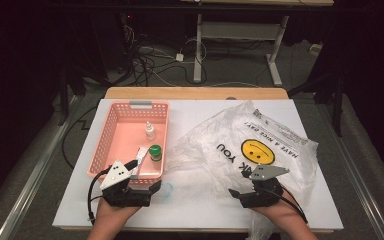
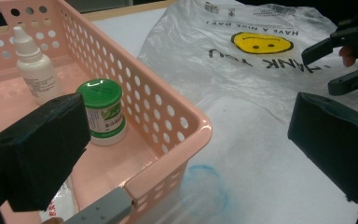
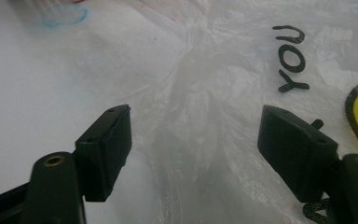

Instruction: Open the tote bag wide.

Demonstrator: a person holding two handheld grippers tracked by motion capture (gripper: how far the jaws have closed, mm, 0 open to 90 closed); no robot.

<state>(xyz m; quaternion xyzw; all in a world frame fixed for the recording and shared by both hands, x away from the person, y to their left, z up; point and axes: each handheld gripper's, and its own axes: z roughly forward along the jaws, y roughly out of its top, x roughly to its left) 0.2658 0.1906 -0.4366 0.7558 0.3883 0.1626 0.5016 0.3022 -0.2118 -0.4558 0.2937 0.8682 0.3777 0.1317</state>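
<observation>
At the left of the table the pink basket (image 1: 111, 134) still holds its load: a white dropper bottle (image 1: 150, 131), a green-capped jar (image 1: 155, 152) and a small packet (image 1: 139, 159) near the front wall, so by the look of it nothing has gone into the bag yet. The left gripper (image 1: 156, 187) hovers at the basket's near right corner, its jaws spread wide and empty, one over the basket interior and one outside over the white table (image 1: 190, 112). A faint blue ring (image 2: 205, 186) marks the table just beside that corner. To the right lies the clear plastic bag (image 1: 260, 135) with a yellow smiley, flat and crumpled, its mouth not visibly opened. The right gripper (image 1: 236, 192) sits low at the bag's near edge; its jaws stand apart on either side of a bunched fold of film, not yet pinching it. I judge the work is at its start: grasping and opening the bag comes first, then moving the three items across.
</observation>
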